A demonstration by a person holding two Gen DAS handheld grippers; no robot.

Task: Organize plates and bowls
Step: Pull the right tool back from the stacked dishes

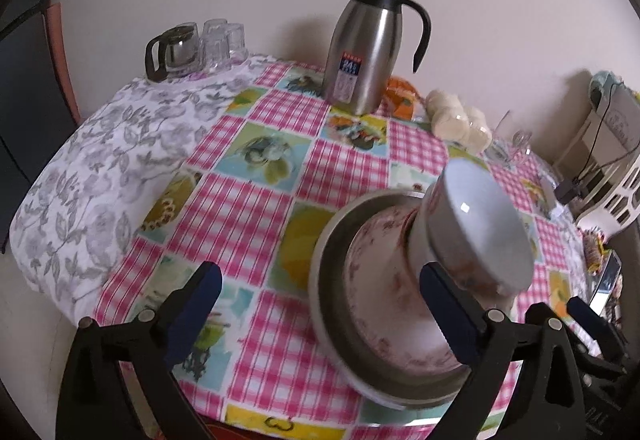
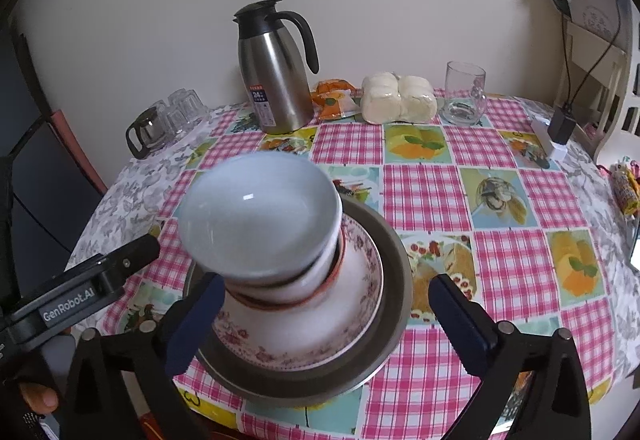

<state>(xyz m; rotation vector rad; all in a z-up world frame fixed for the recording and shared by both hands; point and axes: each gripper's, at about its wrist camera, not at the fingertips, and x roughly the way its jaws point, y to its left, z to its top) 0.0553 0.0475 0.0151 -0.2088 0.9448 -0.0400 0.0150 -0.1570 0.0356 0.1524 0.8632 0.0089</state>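
From the left wrist, the left tongs (image 1: 320, 304) stand wide apart and empty, the stack of bowls (image 1: 472, 236) on the checked bench (image 1: 248, 208) at their right finger; glass cups (image 1: 222, 40) sit far back. From the right wrist, the right tongs (image 2: 324, 320) gape around the stack, touching nothing, and a glass mug (image 2: 464, 94) shows.

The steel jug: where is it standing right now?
The steel jug stands upright at the far edge of the table by the wall, in the right wrist view left of the orange packet and behind the stacked bowls.
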